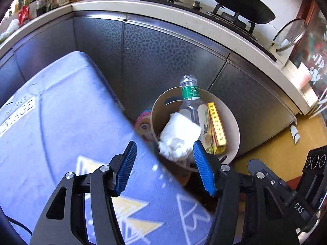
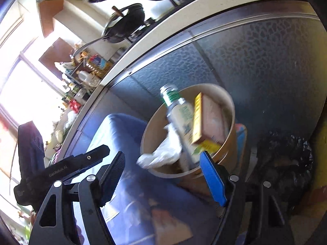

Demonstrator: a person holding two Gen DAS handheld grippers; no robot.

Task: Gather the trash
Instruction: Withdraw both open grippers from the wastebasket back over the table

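Both grippers are hanging over the blue tabletop (image 1: 51,112), pointing down at a round tan bin (image 1: 232,122) just past the tabletop's edge. The left gripper (image 1: 164,150) is keeping its blue fingers (image 1: 126,167) wide apart, with nothing between them. The right gripper (image 2: 163,161) is also spreading its fingers (image 2: 212,175) wide and holding nothing.

Ahead of the fingers, inside the bin, a clear bottle (image 1: 191,102) is leaning with its open neck up. A yellow box (image 1: 217,128) is standing beside it, and a crumpled white tissue (image 1: 178,136) is lying against the bottle, nearest the fingers.
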